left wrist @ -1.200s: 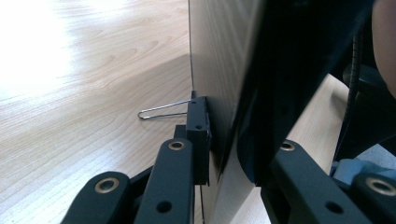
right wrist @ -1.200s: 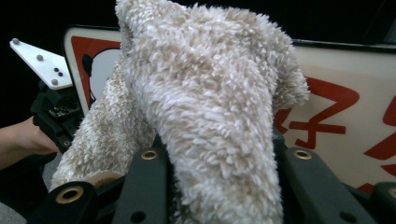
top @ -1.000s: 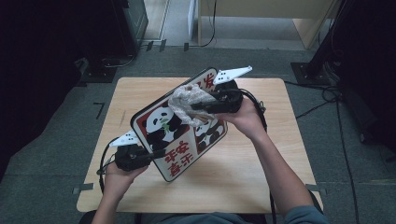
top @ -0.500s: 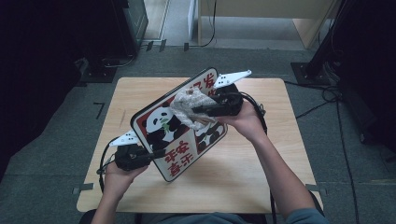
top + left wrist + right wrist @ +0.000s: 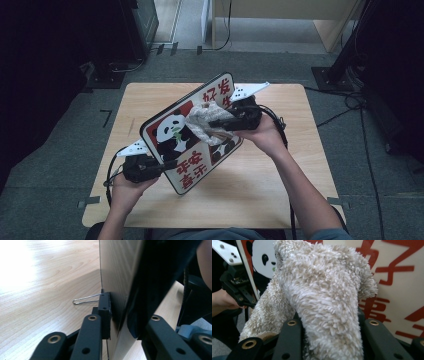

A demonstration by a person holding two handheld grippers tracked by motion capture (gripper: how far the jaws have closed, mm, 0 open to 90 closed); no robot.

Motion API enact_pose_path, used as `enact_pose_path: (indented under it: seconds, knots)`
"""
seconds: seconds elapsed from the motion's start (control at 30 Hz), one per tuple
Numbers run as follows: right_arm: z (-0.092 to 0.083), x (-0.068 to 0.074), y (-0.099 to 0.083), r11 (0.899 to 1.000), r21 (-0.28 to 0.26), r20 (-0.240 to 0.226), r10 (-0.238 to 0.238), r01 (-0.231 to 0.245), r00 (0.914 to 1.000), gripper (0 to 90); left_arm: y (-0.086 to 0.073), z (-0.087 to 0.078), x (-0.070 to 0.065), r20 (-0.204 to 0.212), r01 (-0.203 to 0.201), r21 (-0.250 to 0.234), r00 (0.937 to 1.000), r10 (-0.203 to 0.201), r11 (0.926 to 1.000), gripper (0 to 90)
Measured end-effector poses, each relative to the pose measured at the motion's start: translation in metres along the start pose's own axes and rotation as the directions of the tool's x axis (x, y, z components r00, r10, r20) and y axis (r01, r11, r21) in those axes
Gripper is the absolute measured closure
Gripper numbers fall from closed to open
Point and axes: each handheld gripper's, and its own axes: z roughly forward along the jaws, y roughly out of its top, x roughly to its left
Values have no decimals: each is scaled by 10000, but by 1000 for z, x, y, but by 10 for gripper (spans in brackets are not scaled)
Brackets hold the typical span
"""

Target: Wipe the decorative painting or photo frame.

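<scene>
Risk: board (image 5: 192, 132) slipping out of left gripper (image 5: 162, 166), jaws having just been loosening on its lower edge.
Cause: cloth (image 5: 205, 122) pushing hard on the tilted panda face.
Left hand (image 5: 125, 187): reaching in near front left corner of tabletop (image 5: 260, 195), clamping the board's edge.
Right gripper (image 5: 220, 123): squeezing shut on the cloth, pointing left across the board, above the tabletop middle.

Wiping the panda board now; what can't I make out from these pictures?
- High view: part of the board's face, hidden under the cloth.
- Right gripper view: jaw tips, buried in cloth.
- Left gripper view: printed face, board seen edge-on; right side dark and blurred.
- High view: red characters too small to read.
</scene>
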Motion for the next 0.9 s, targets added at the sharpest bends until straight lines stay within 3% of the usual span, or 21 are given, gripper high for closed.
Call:
enact_pose_path:
  seconds: [0.33, 0.9]
  knots:
    - [2, -1, -12, 9998, 184, 59, 48, -49, 10000, 655, -1, -8, 0, 103, 157, -213, 9998, -155, 9996, 753]
    - [9, 1, -26, 9990, 439, 17, 91, -92, 10000, 654, -2, -10, 0, -86, 222, -243, 9997, -224, 9995, 780]
